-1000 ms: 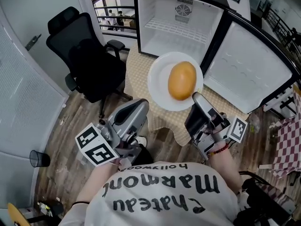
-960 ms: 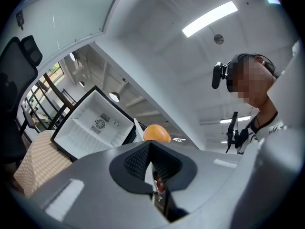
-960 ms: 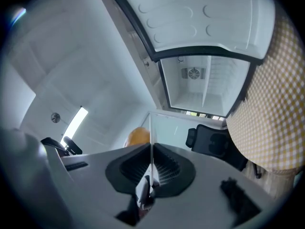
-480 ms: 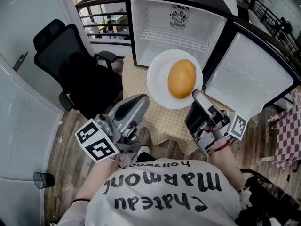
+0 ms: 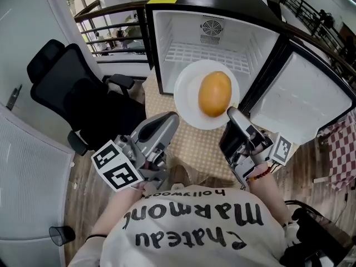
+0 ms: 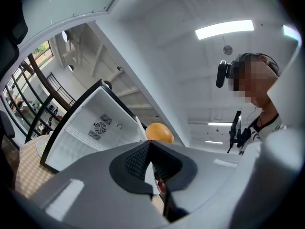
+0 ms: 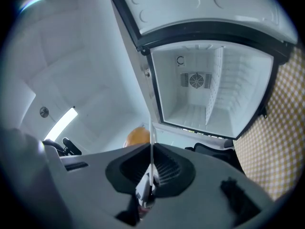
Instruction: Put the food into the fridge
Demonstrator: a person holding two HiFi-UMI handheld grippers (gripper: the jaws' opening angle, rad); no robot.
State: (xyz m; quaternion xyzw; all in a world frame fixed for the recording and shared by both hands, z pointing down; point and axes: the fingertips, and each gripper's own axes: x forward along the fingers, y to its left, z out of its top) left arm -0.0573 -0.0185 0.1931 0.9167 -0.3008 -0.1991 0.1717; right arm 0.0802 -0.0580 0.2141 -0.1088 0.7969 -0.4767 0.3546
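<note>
An orange-yellow round fruit (image 5: 214,93) lies on a white plate (image 5: 189,88) held up in front of the open, empty fridge (image 5: 211,52). My left gripper (image 5: 173,117) is shut on the plate's left rim and my right gripper (image 5: 231,113) is shut on its near right rim. In the left gripper view the fruit (image 6: 159,132) shows just above the closed jaws (image 6: 152,152), with the fridge (image 6: 93,128) behind. In the right gripper view the thin plate rim (image 7: 151,140) runs between the closed jaws (image 7: 151,160), and the fruit (image 7: 137,136) peeks over them.
The fridge door (image 5: 303,102) stands swung open to the right. The fridge sits on a table with a checkered cloth (image 5: 194,146). A black office chair (image 5: 78,102) stands at the left, a railing (image 5: 111,18) behind it. A checked cloth (image 5: 340,149) is at the far right.
Both grippers and the plate with the fruit have moved forward toward the fridge, which now looms larger. The chair has slid back and left in view. Both grips are unchanged.
</note>
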